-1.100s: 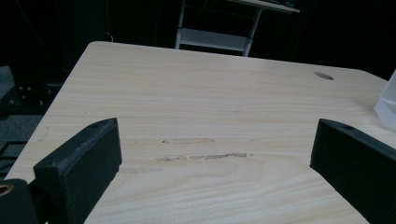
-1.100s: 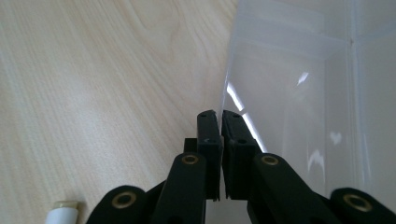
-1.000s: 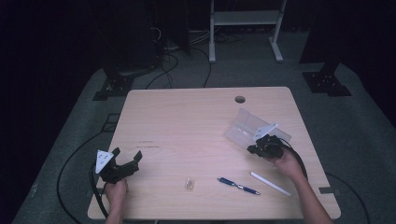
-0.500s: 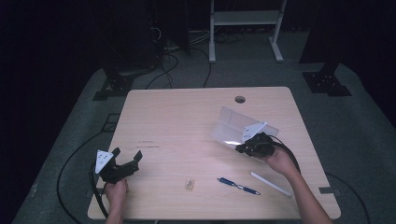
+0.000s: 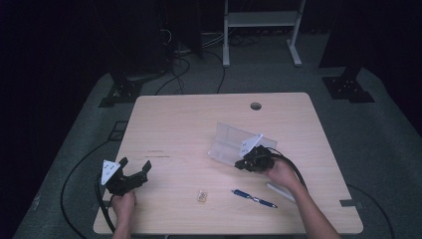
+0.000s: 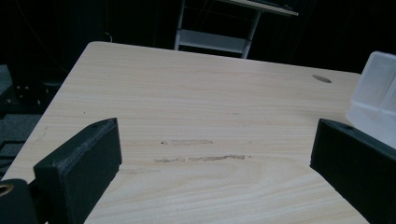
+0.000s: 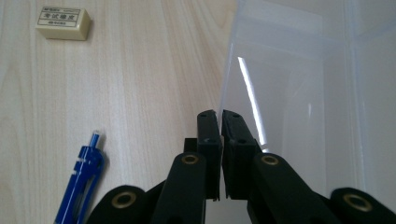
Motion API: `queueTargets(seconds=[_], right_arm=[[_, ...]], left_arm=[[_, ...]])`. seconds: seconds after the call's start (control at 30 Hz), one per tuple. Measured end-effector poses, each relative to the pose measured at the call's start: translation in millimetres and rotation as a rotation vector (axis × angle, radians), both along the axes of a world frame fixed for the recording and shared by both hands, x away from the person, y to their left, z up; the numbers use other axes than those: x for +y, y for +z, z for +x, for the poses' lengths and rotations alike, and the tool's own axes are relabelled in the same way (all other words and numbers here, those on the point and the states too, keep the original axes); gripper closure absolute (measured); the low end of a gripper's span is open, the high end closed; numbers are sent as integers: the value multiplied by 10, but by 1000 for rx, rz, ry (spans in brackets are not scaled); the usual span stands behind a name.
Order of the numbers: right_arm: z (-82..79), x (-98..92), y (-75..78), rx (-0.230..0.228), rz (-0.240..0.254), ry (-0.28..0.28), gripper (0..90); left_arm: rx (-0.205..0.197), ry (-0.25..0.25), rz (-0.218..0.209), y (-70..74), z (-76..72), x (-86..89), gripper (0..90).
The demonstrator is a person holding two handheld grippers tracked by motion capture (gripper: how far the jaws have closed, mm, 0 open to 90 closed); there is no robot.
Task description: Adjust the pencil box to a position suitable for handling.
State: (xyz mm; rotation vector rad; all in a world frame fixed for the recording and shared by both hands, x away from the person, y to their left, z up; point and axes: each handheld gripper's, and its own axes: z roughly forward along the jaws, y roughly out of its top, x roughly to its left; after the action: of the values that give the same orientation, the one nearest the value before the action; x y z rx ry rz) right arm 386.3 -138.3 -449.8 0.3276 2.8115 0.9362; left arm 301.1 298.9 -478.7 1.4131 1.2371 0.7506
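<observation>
A clear plastic compartment box stands tilted on the wooden table, right of the middle. My right gripper is shut on the box's thin near wall, which runs up between the two pads. A blue pen lies just in front of that hand, and a small beige eraser lies left of the pen. At the front left corner, my left gripper is held open above bare wood with nothing between its jaws. The box shows at the right edge of the left gripper view.
A white stick-like item lies by the right forearm. A cable hole sits near the table's far edge. A metal stand and cables are on the dark floor beyond the table.
The right hand has moved left toward the table's middle, taking the clear box along with it. The left gripper has stayed in place.
</observation>
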Motion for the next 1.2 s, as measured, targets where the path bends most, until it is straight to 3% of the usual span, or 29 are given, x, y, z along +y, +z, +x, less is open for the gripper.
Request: queueTargets(seconds=[0.6,1.2], right_arm=[[15,208,-186,62,5,45,865],[6,223,-265,101,9,15,830]], left_arm=[[0,3,-1,0,1,6,11],[-6,5,0,3,-4,4,11]])
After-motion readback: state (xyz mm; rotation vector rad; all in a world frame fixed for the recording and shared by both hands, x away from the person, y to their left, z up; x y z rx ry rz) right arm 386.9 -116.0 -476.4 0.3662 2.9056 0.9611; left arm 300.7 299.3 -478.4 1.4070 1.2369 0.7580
